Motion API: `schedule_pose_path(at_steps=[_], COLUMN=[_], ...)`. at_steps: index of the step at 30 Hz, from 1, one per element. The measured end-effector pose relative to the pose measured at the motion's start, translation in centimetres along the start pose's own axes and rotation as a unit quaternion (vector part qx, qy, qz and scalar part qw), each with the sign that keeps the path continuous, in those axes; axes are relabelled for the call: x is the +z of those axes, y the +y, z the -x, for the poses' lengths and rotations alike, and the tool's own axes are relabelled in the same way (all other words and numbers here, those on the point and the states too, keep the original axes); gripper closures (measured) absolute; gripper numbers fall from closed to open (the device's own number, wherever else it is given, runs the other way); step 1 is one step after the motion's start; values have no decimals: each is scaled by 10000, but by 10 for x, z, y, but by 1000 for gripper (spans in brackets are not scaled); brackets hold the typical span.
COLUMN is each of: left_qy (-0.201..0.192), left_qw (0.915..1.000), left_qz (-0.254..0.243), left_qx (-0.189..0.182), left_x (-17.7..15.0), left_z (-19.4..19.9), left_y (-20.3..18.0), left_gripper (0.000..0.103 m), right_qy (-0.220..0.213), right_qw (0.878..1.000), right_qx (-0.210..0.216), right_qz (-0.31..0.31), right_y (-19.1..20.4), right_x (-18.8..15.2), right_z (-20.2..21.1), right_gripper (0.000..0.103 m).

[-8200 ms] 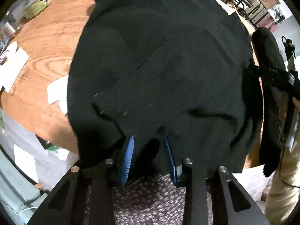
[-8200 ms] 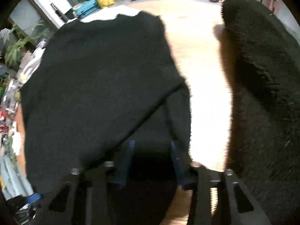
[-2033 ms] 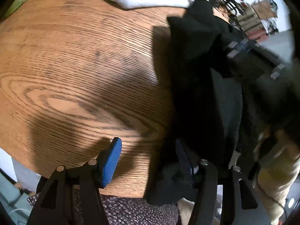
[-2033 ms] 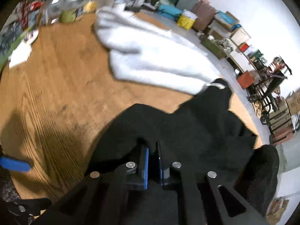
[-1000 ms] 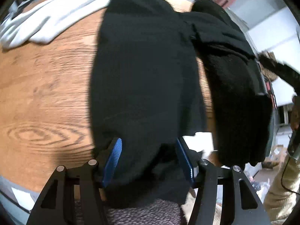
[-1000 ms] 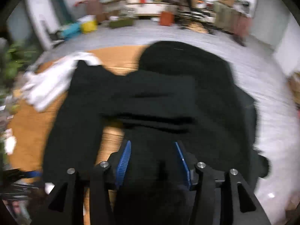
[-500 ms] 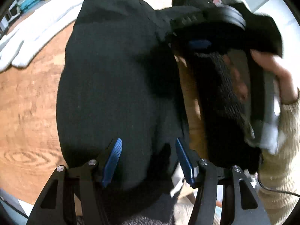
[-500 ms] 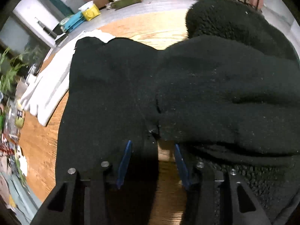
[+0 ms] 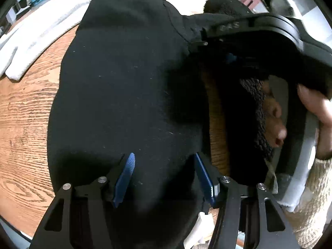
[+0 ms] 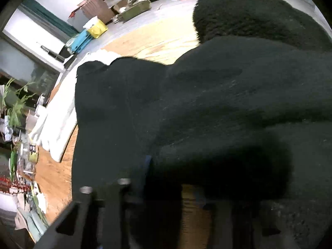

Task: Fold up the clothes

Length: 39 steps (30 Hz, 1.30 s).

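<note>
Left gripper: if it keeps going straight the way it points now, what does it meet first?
The black garment. The left gripper has its jaws standing apart with that dark cloth spread directly beneath and ahead of them, over the wooden table. How close the cloth lies is unclear.

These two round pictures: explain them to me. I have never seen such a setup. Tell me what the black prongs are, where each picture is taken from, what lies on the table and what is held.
No robot here: a person holds a pair of tongs in each hand, and a wide-angle camera on each pair looks forward along its two fingers.

The left picture looks down past the left tongs. Their blue-padded fingers stand apart over a black sweater spread on the wooden table, gripping nothing. At the right is the person's other hand with its tool.

The right picture looks along the right tongs, which are dark and blurred. They are closing, with black cloth between them; whether they grip yet I cannot tell. A fluffy black garment lies behind, and a white garment beside the sweater.
</note>
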<state>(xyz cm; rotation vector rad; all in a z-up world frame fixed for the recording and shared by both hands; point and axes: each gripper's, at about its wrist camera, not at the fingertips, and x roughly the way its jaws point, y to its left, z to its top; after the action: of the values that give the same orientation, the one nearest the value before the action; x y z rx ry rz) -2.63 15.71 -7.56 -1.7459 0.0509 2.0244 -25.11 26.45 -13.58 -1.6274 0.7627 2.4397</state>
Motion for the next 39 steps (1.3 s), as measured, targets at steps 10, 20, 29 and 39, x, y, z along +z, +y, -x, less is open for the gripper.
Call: schedule_pose_path(at_steps=[10,20,29,39], left_qy=[-280,-649,-1109,-1474], left_qw=[9994,9969,9890,9710], left_qz=[154,185,813,1856], left_qx=[102,399,-547,-323], left_x=[6,12,10,-8], left_z=[12,20,101,146], left_y=[-5,13,107,244], left_gripper=[43,92,95,95], right_qy=[-473,-591,-725,-605], right_qw=[9958,9936,9886,9618], right_qx=[414,741,878,1448], right_qz=[668,617,981,2243], right_y=[45,73,116,287], right_x=[-1,7,7,-15], right_z=[48,57,69,31], right_gripper=[91,92,92,92])
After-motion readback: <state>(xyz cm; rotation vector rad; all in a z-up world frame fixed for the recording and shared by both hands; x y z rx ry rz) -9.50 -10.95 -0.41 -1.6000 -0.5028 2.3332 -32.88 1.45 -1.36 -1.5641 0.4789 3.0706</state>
